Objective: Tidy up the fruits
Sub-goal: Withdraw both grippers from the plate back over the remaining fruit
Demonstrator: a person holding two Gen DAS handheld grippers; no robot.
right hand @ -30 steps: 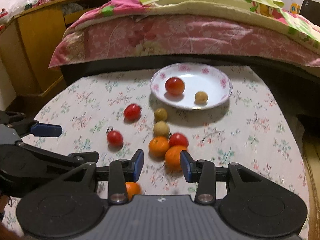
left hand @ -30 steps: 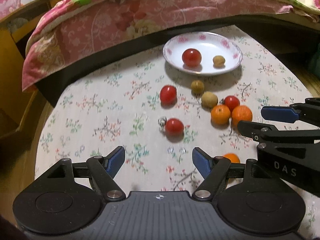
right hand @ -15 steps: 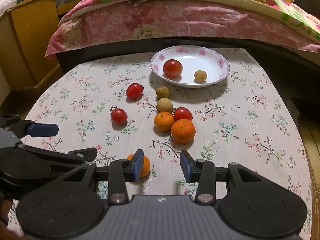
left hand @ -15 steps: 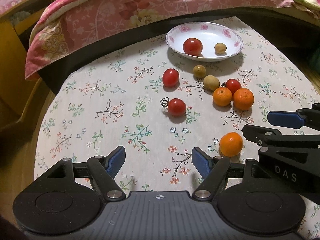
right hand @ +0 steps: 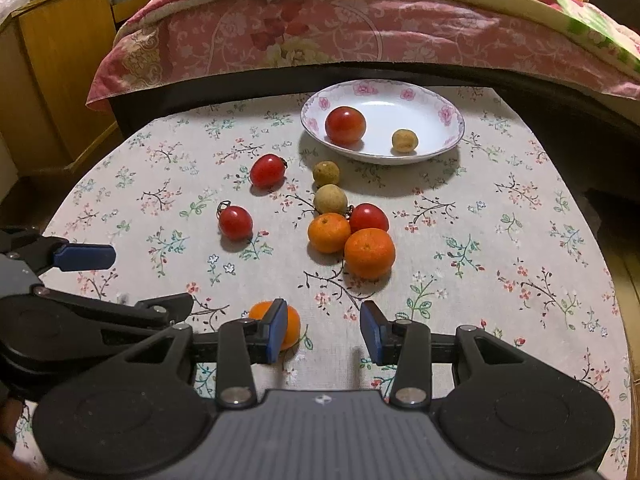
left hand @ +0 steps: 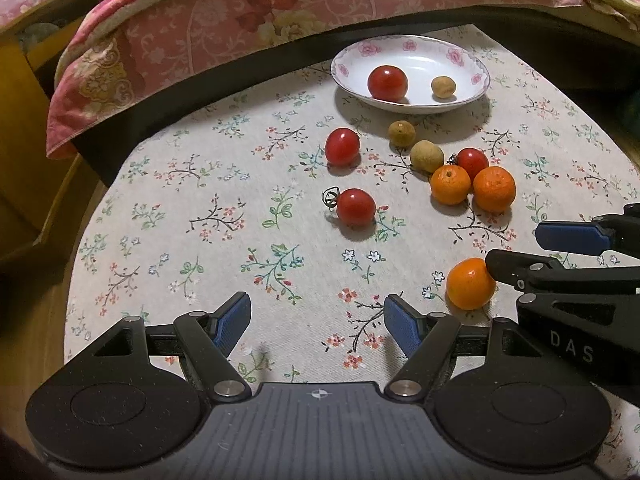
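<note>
A white flowered plate at the table's far side holds a tomato and a longan. On the cloth lie two tomatoes, two longans, a third tomato and two oranges in a cluster. A lone orange lies near me, partly behind the right gripper's left finger. My left gripper is open and empty. My right gripper is open and empty, above the cloth just right of the lone orange.
The round table has a floral cloth. A bed with a pink quilt stands right behind the table. A wooden cabinet is at the far left. The table edge falls away at left and right.
Both grippers have pulled back and risen from the fruit. The lone orange has come out from under the right gripper into view. No fruit has moved.
</note>
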